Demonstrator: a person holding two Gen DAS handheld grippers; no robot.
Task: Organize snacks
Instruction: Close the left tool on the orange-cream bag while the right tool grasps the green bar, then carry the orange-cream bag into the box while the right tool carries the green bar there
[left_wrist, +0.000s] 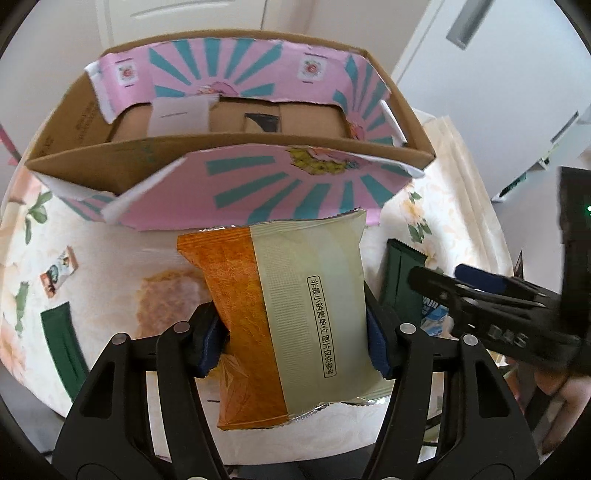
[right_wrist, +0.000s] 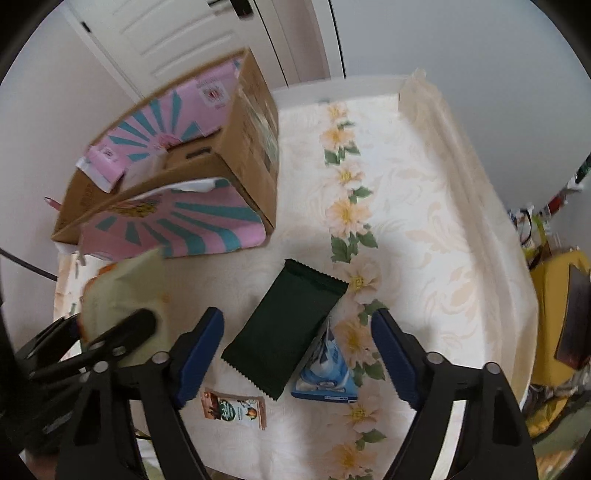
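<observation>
Left tongs carrying a snack, right tongs lining up on another

Left wrist view: the left gripper is clamping the orange-and-cream snack packet just before the cardboard box. Right wrist view: the right gripper is gaping, empty, straddling the dark green packet, whose long axis is slanting toward the box's near corner.
</observation>
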